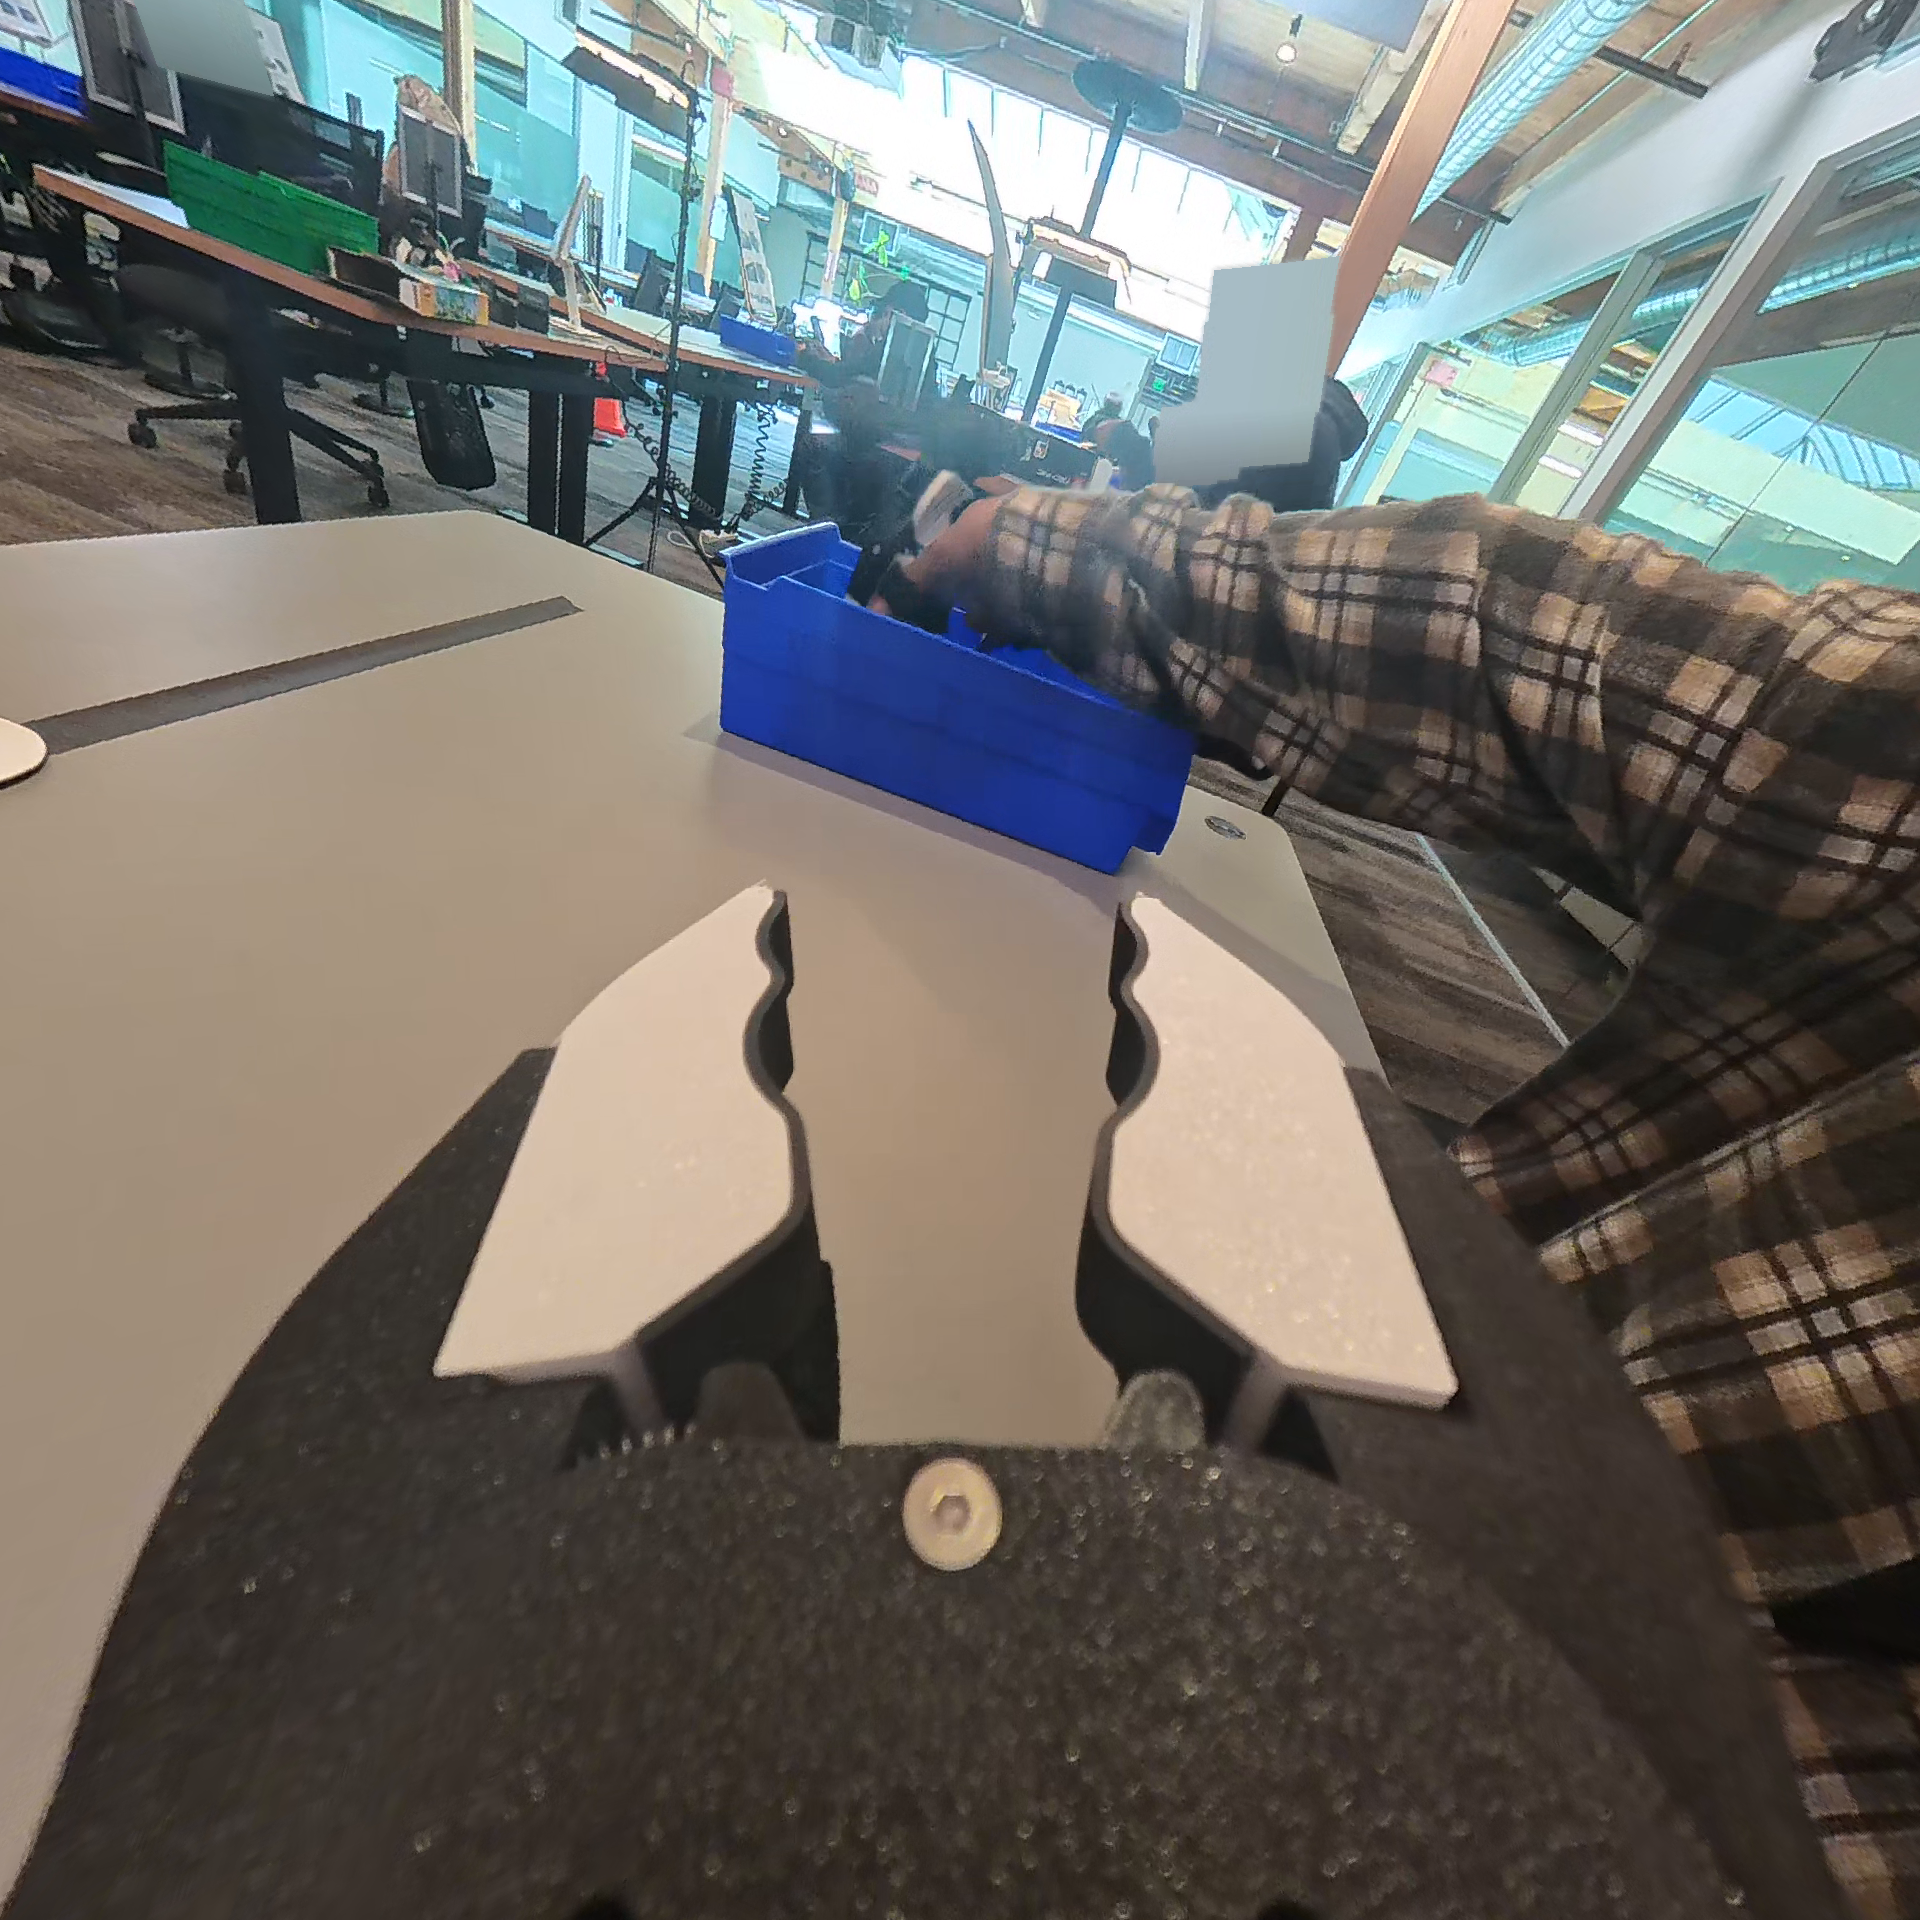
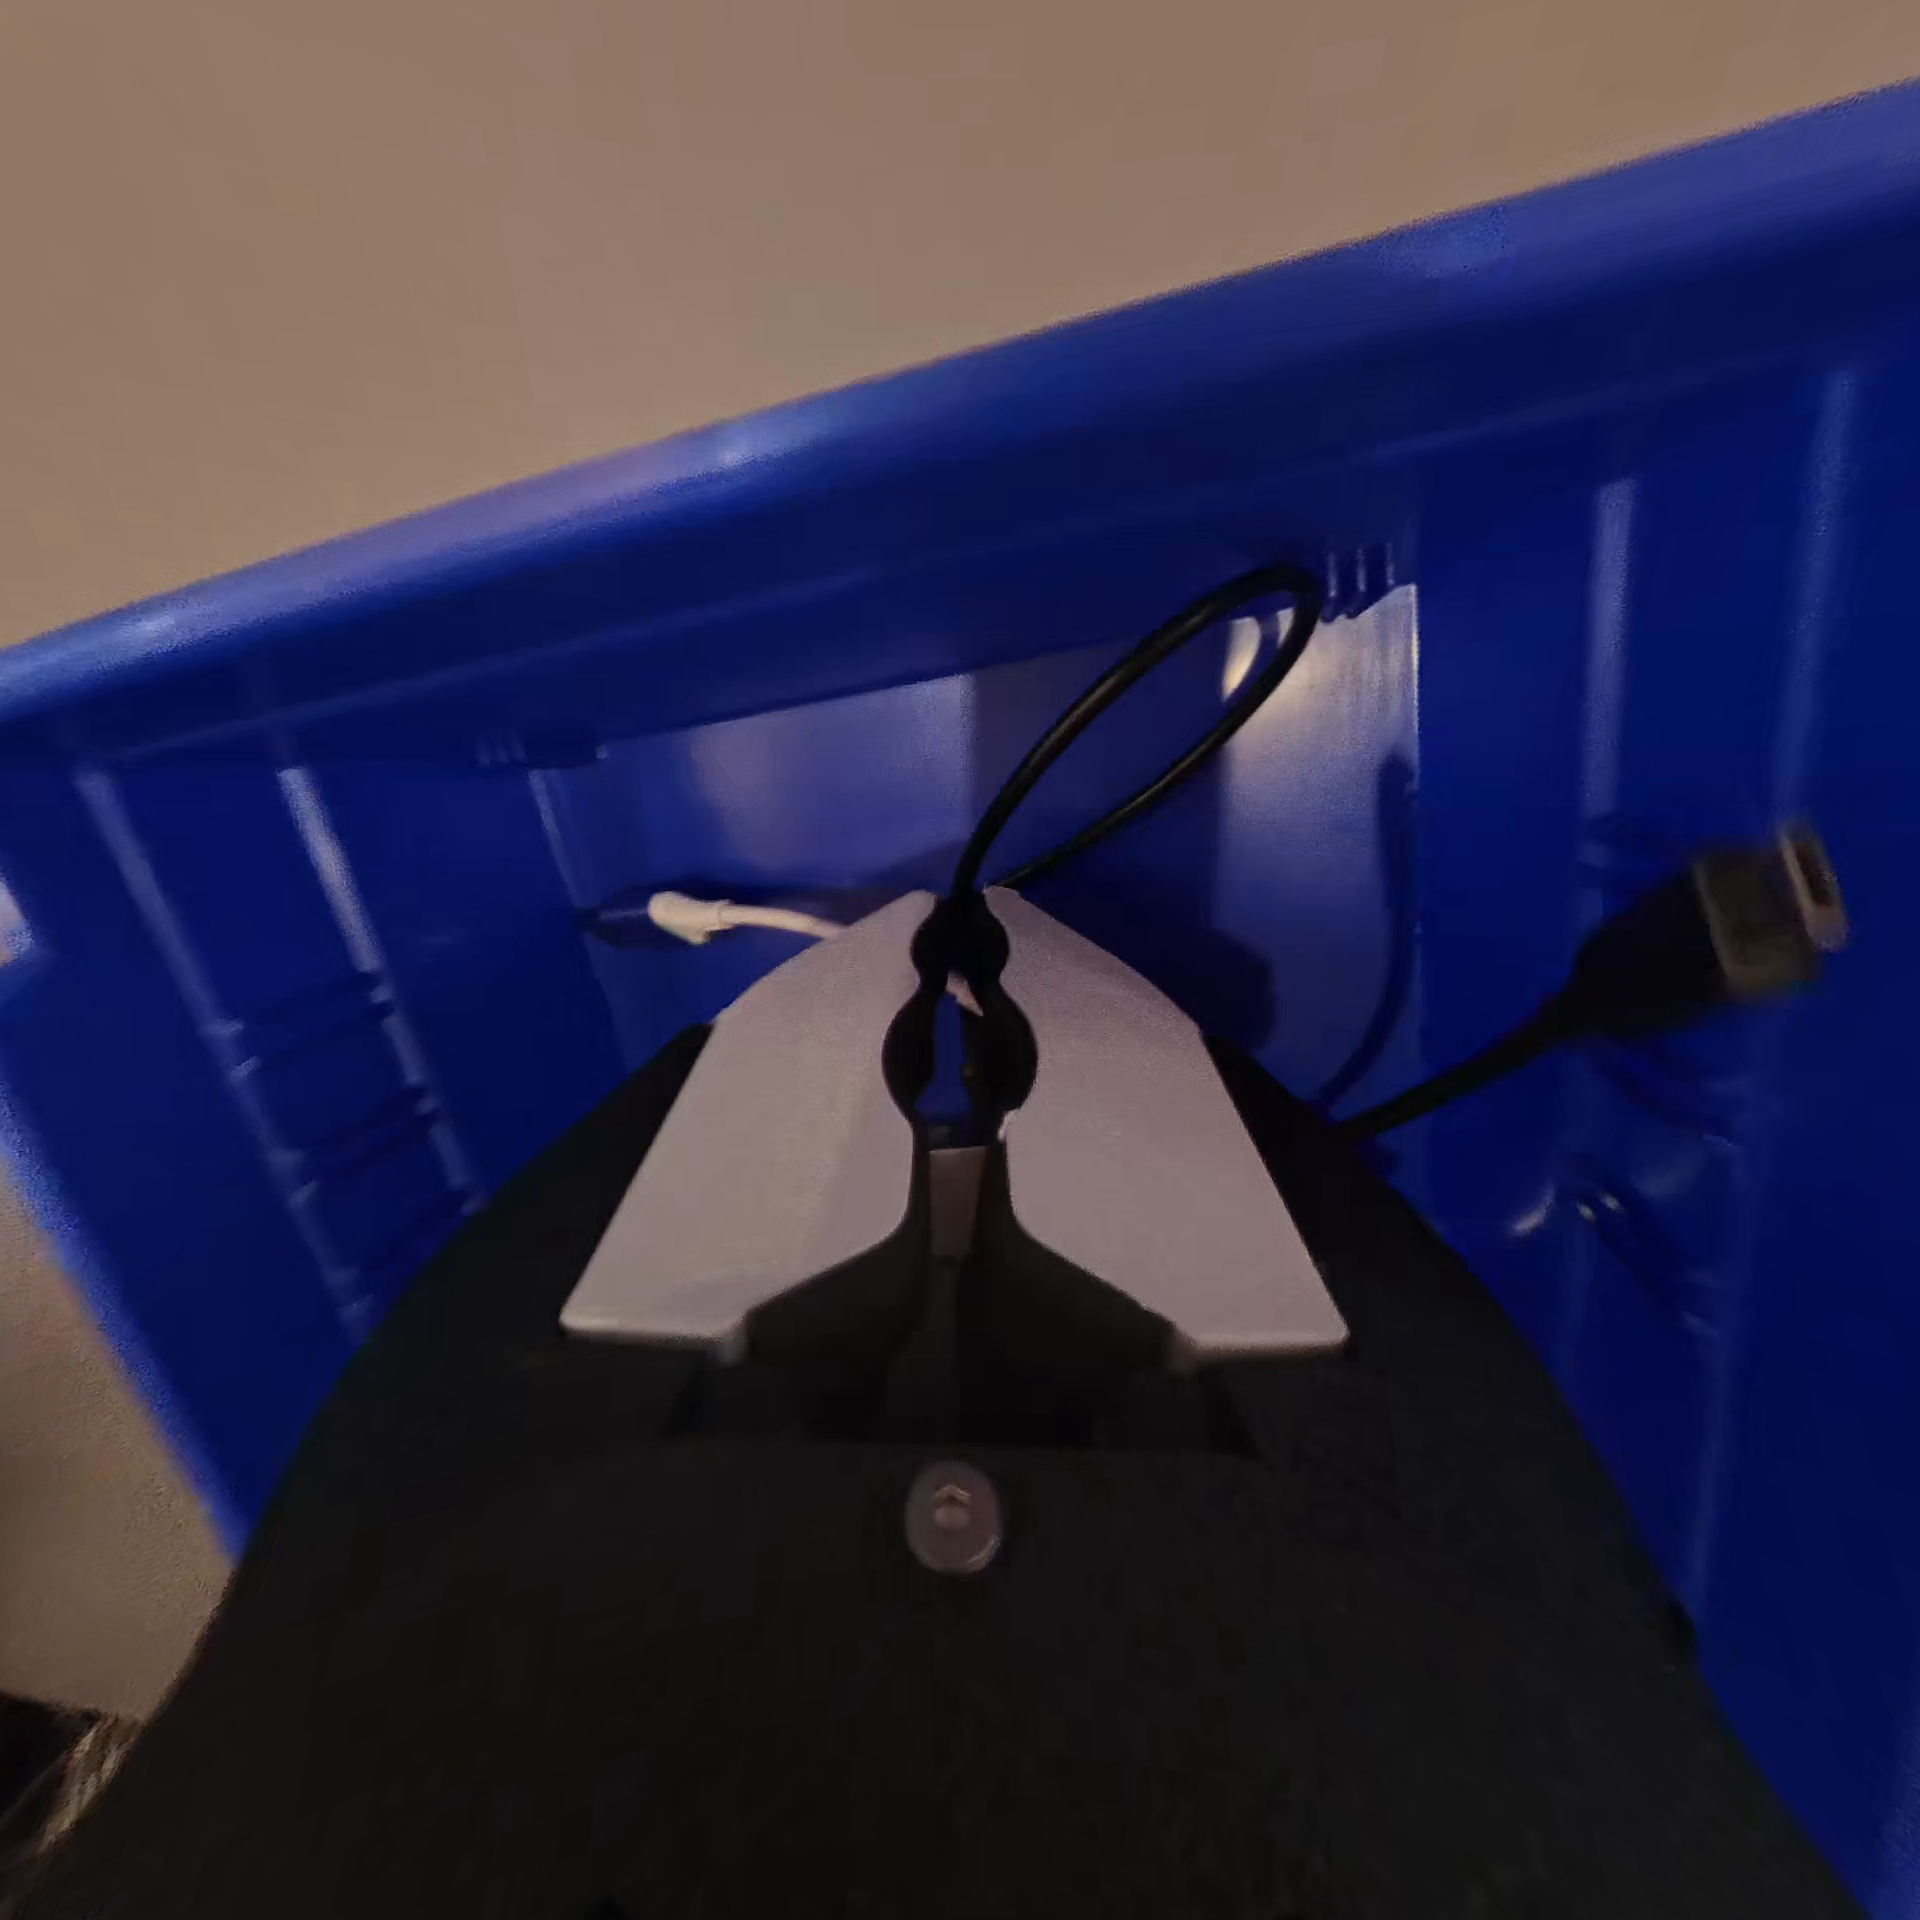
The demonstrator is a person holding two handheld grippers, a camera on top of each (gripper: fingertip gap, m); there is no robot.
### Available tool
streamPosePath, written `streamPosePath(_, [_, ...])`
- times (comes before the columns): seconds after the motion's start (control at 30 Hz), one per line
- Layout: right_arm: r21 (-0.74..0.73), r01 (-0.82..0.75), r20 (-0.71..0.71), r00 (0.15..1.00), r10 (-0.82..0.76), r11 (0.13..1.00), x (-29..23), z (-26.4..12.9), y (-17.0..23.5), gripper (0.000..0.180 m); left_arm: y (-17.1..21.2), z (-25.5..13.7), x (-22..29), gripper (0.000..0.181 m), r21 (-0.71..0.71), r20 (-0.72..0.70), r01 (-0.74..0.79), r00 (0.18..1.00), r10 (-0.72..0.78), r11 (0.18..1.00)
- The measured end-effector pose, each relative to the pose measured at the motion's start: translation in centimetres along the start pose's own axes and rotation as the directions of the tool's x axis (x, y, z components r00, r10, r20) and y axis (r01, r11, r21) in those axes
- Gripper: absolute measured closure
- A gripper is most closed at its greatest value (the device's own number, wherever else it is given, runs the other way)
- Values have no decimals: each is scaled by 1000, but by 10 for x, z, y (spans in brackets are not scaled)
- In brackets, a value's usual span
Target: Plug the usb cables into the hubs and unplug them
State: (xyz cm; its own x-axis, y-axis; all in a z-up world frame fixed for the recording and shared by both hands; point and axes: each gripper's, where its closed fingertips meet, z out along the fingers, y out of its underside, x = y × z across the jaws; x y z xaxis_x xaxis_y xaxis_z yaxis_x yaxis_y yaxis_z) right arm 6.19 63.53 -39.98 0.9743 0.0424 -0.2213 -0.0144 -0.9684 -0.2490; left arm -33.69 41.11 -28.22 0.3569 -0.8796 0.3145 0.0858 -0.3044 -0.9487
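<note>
My right tongs (image 2: 961, 935) are pinched shut on a thin black cable (image 2: 1122, 717) inside the blue bin (image 2: 935, 499); its plug (image 2: 1725, 925) dangles blurred to the right. A white cable (image 2: 727, 920) is half hidden behind the fingers. My left tongs (image 1: 951, 920) gape empty over the grey surface (image 1: 364, 883), the plaid sleeve (image 1: 1455, 665) blocking the bin's far end.

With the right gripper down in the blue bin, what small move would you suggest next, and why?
Probably lift the right gripper straight up: it is shut on the black cable inside the blue bin, whose plug hangs free, while the left gripper waits open over the table.
</note>
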Motion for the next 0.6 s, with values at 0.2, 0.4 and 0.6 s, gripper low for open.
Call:
streamPosePath(0.2, [183, 93, 54, 993, -105, 979, -3, -60, -14, 177, 3, 2, 0, 123, -6, -7, 11, 1000, -11, 1000])
streamPosePath(0.4, [343, 255, -44, 966, -256, 904, -16, -111, -26, 178, 5, 2, -2, 123, -13, -1, 11, 1000, -11, 1000])
streamPosePath(0.6, [429, 372, -154, 928, -340, 823, -26, -161, -32, 178, 0, -3, -6, 122, 27, -11, 54, 998, -54, 998])
